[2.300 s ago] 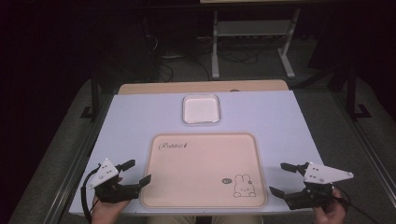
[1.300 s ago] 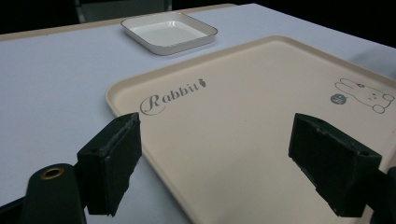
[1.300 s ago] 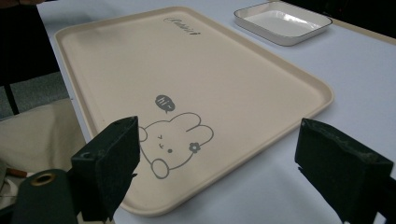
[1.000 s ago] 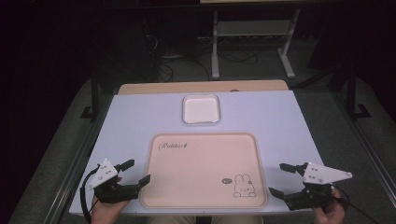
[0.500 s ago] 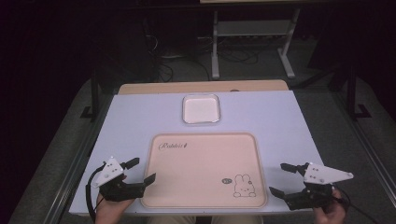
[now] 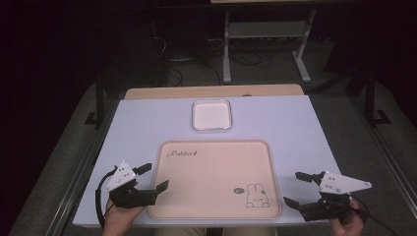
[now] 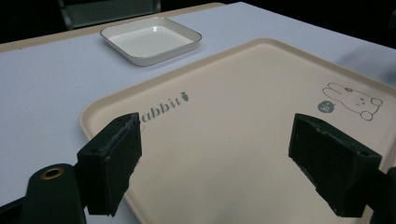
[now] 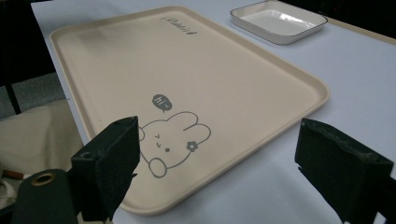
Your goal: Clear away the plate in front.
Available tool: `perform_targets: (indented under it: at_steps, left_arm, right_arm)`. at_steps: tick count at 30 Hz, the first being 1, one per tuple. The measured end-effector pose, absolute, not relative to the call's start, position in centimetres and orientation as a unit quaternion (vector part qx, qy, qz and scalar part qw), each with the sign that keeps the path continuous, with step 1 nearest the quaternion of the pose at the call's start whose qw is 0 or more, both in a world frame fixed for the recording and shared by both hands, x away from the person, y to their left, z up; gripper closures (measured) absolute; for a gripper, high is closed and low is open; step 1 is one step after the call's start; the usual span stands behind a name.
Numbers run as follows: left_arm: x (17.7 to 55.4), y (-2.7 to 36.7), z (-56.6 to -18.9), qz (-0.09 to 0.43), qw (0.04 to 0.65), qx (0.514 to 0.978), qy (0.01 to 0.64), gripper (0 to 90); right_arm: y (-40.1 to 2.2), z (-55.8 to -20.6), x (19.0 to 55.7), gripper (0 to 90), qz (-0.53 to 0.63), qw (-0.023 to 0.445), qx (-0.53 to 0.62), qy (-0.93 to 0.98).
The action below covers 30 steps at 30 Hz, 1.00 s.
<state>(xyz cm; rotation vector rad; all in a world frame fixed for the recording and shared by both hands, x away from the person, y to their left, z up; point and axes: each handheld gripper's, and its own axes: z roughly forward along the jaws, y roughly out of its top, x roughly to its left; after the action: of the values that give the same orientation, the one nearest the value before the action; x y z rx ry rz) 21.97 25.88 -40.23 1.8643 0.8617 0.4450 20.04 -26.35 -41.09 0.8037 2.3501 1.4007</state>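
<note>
A beige tray (image 6: 211,177) with a rabbit drawing (image 6: 255,194) lies at the table's near middle. A white square dish (image 6: 211,115) sits empty behind it. My left gripper (image 6: 156,176) is open at the tray's near-left corner, its jaws reaching over the rim. In the left gripper view the open gripper (image 7: 215,163) hovers above the tray (image 7: 243,121), with the dish (image 7: 152,39) beyond. My right gripper (image 6: 292,188) is open just off the tray's near-right corner. In the right gripper view the gripper (image 8: 217,168) straddles that corner of the tray (image 8: 187,70).
The pale table top (image 6: 305,132) has bare room on both sides of the tray and around the dish. A wooden strip (image 6: 211,92) runs along the far edge. Beyond it stand a metal stand (image 6: 265,34) and cables on a dark floor.
My left gripper has shifted a little right and forward, so its jaws now reach over the tray's left rim. The right gripper has hardly moved.
</note>
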Motion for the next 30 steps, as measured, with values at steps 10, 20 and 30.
perform_targets:
  at_steps: [10,20,30]
  left_arm:
    - [23.7,24.9,-39.5,0.18,0.492,0.777,0.349,16.8]
    - [26.1,23.6,-38.7,0.178,0.492,0.781,0.342,16.8]
    - [28.1,22.5,-38.7,0.171,0.489,0.785,0.34,16.8]
  right_arm:
    - [-26.6,-41.2,20.1,13.2,0.489,0.144,0.281,0.813]
    - [-26.8,-41.3,20.2,13.1,0.491,0.144,0.284,0.81]
    - [-26.8,-41.4,20.2,13.1,0.491,0.14,0.287,0.81]
